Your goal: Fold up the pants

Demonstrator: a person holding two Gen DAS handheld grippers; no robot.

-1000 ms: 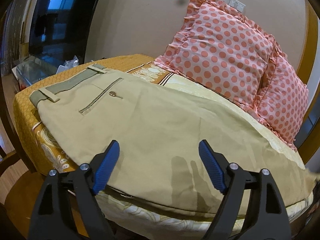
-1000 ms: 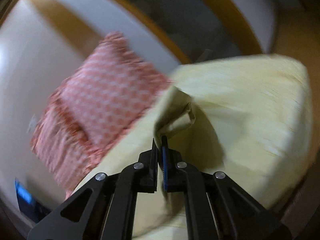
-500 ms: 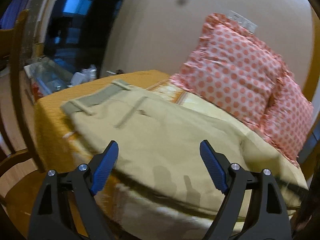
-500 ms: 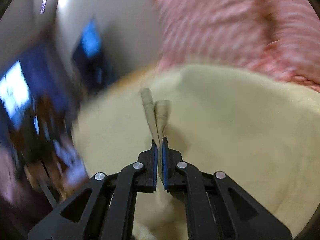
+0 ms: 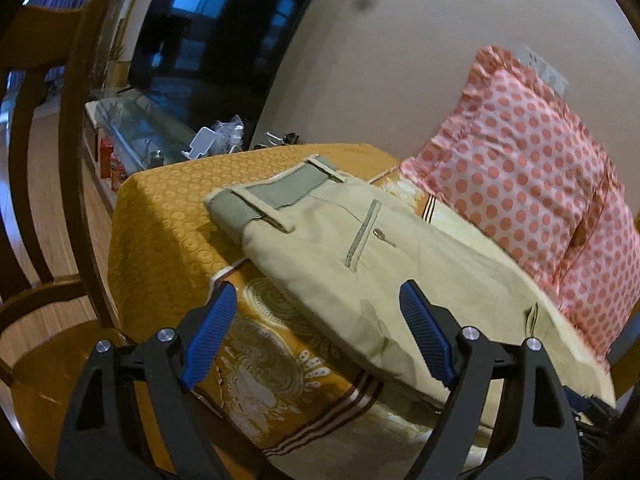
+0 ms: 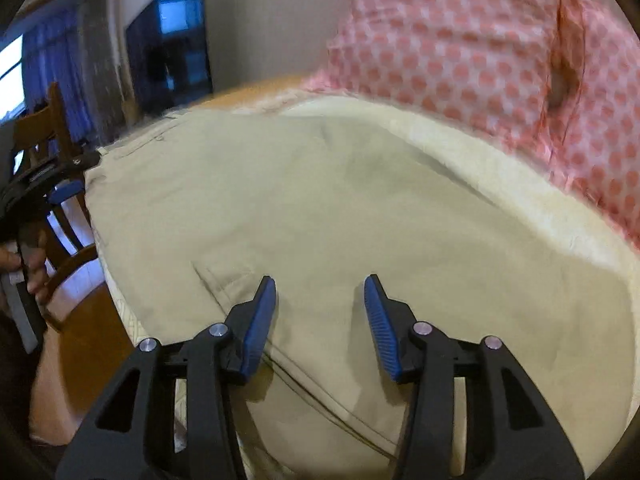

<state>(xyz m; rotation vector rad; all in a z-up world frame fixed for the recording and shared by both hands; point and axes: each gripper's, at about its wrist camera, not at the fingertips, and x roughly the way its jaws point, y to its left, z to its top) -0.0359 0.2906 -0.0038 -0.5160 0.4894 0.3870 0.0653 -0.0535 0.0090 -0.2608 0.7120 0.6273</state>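
Observation:
Beige pants [image 5: 360, 264] lie flat on a bed, with the grey-green waistband [image 5: 272, 196] at the far left and a back pocket button showing. My left gripper [image 5: 316, 340] is open and empty, hovering just off the near edge of the pants. In the right wrist view the pants [image 6: 320, 208] fill the middle; a folded-over hem edge [image 6: 228, 276] lies near the left pad. My right gripper [image 6: 320, 320] is open and empty just above the fabric. The left gripper also shows in the right wrist view [image 6: 60, 184] at the far left.
Two pink polka-dot pillows [image 5: 532, 184] lean on the wall behind the pants. An orange patterned bedspread [image 5: 168, 232] covers the bed's left end. A wooden chair [image 5: 44, 200] stands left of the bed. A dark TV [image 5: 216, 36] and a cluttered glass stand [image 5: 140, 128] sit beyond.
My right gripper was shut on the pant leg end, carried it over the pants, and has now opened and let it go. My left gripper drew back and to the left.

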